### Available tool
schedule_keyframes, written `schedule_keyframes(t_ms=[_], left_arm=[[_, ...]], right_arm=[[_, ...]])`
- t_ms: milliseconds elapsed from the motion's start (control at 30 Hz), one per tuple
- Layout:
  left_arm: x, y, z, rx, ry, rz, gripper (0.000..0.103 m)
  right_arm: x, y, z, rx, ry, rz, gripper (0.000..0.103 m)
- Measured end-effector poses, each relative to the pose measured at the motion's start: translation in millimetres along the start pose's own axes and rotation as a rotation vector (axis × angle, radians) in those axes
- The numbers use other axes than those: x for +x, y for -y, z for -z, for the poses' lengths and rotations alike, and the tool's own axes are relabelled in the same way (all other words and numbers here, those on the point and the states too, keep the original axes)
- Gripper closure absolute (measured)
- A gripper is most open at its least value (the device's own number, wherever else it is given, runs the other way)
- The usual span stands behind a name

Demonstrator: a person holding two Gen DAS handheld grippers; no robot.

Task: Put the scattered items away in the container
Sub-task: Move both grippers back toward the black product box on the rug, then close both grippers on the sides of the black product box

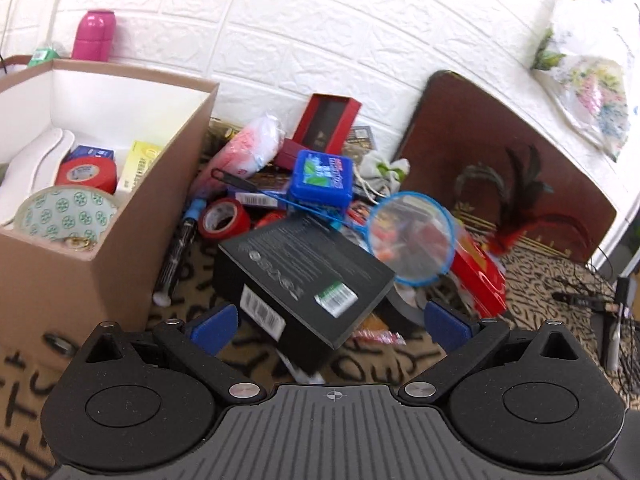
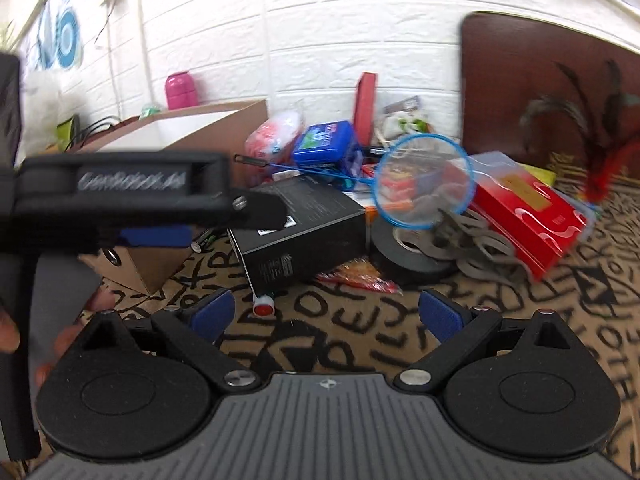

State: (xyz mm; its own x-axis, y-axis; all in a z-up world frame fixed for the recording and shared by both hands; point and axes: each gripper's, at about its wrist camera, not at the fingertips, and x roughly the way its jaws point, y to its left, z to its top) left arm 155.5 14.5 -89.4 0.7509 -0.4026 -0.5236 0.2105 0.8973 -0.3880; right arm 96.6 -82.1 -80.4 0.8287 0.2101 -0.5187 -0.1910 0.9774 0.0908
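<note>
Everything sits on a tan cloth (image 2: 360, 344) scrawled with black letters, against a white brick-pattern wall (image 1: 360, 20). The clutter is piled right of the cardboard box (image 1: 132, 248), with the black box (image 1: 304, 276) nearest. Both the left gripper (image 1: 330, 322) and right gripper (image 2: 326, 314) are spread wide, holding nothing. Only the left view looks into the box, at the red tape (image 1: 86, 174); only the right view shows the black tape roll (image 2: 408, 256).

Left gripper (image 1: 332, 322): matte black linkage arms, round black hubs, silver pivot screws, blue rubber finger pads (image 1: 216, 322), ribbed grey housing with crosshair mark. Right gripper (image 2: 326, 316): identical build; bare fingertips (image 2: 60, 344) at its left edge
</note>
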Motion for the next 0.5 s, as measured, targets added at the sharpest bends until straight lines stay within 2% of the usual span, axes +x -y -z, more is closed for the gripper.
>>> schedule_keyframes(t_ms=[167,233,367,500], left_arm=[[20,3,-9,0.067,0.004,-0.031,0.0],[28,-1,-12,0.055,-0.015,-0.034,0.0],[38,-13,-14,0.024,-0.057,0.002,0.0],[49,-19,-11,0.017,-0.085,0.003,0.0]], right_arm=[[28,0,-9,-0.082,-0.002,-0.025,0.004],[37,2,-13,-0.121,0.001,-0.047,0.002],[50,6,-19,-0.241,0.02,-0.136,0.0],[61,11,-27,-0.34,0.011,-0.235,0.0]])
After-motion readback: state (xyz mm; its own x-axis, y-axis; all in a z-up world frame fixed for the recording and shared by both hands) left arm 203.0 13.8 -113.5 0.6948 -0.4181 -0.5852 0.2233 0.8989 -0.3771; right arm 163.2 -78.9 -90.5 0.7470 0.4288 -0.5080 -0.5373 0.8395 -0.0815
